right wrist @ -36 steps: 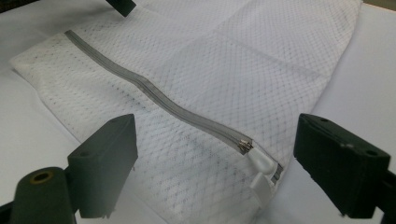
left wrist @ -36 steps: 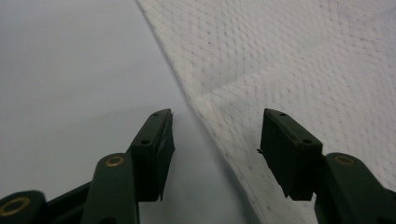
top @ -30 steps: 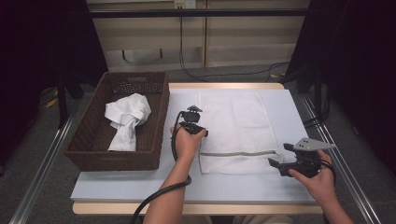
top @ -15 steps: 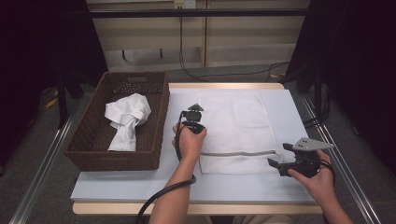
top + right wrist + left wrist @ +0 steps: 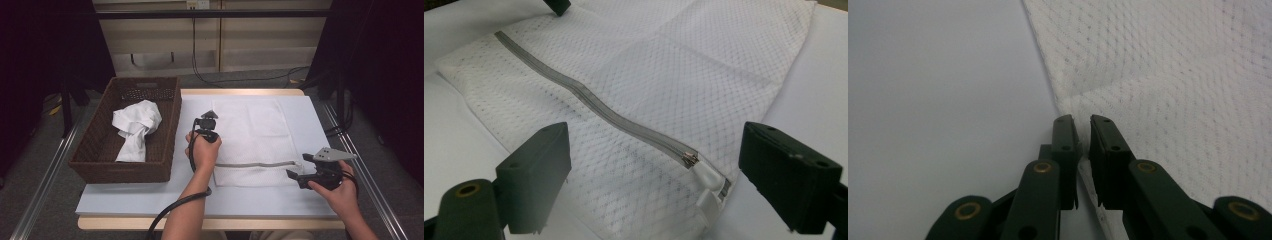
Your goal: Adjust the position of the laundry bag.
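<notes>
A white mesh laundry bag [image 5: 255, 130] lies flat on the table, with a grey zipper [image 5: 255, 164] running across its near part. My left gripper [image 5: 210, 117] is at the bag's left edge. In the left gripper view its jaws [image 5: 1083, 125] have just been closing and now stand almost together, with the bag's edge [image 5: 1068, 102] pinched between them. My right gripper [image 5: 297, 166] rests at the bag's near right corner, open. Its wide jaws [image 5: 656, 137] stand on either side of the zipper [image 5: 589, 97], close to the white zipper pull [image 5: 706, 176].
A dark wicker basket [image 5: 172, 125] stands at the left of the table and holds a crumpled white cloth [image 5: 135, 127]. The pale tabletop [image 5: 140, 202] shows in front of the basket and the bag. Black cables trail from both grippers toward the near edge.
The left hand stays at the bag's left edge with only a slight shift. The right hand and gripper have not moved.
</notes>
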